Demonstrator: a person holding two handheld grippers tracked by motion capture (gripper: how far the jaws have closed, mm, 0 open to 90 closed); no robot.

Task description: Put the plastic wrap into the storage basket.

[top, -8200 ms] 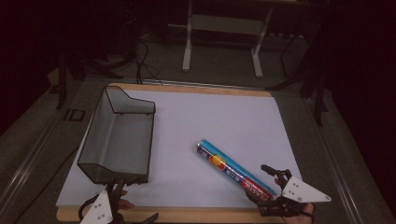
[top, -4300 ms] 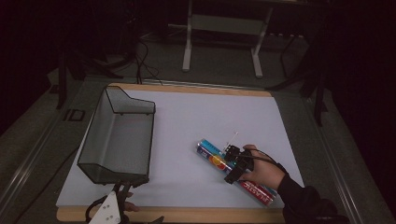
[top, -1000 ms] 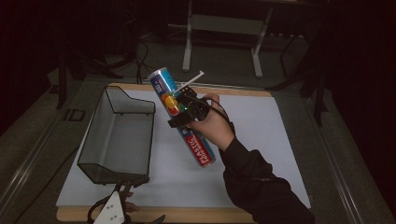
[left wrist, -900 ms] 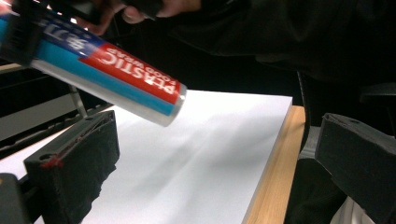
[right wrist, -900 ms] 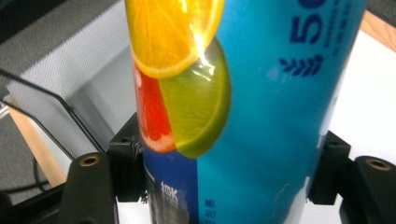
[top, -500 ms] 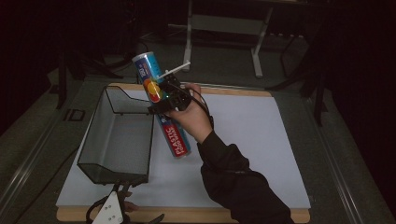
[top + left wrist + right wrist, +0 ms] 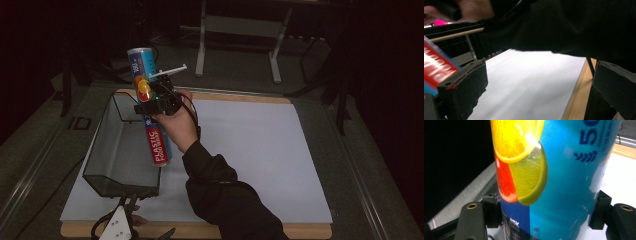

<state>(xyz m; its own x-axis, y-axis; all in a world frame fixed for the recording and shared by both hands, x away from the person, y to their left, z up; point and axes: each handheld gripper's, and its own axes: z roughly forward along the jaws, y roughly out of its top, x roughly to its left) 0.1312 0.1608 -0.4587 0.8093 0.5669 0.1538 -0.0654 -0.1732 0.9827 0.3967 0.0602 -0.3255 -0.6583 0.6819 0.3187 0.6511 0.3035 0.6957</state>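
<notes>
A long roll of plastic food wrap (image 7: 158, 147), blue at the top and red lower down, hangs almost upright in the air. Its lower end is over the right side of the black mesh basket (image 7: 100, 165). My right gripper (image 7: 151, 103) is shut on the roll's upper half. In the right gripper view the roll (image 7: 564, 182) sits tight between the two black fingers (image 7: 471, 220), with printed fruit slices on it. My left gripper (image 7: 145, 220) lies at the table's near left edge. Its jaws (image 7: 536, 85) stand wide open with nothing between them.
A white sheet (image 7: 260, 150) covers the wooden table top (image 7: 280, 231). The basket stands along the sheet's left side. A dark sleeve (image 7: 225, 200) reaches in from the bottom, and it also crosses the left gripper view (image 7: 574, 27). Metal stand legs (image 7: 240, 30) are beyond the table.
My right hand has carried the roll leftward from above the sheet to over the basket's right side, and the roll now stands more upright. The left gripper has stayed put.
</notes>
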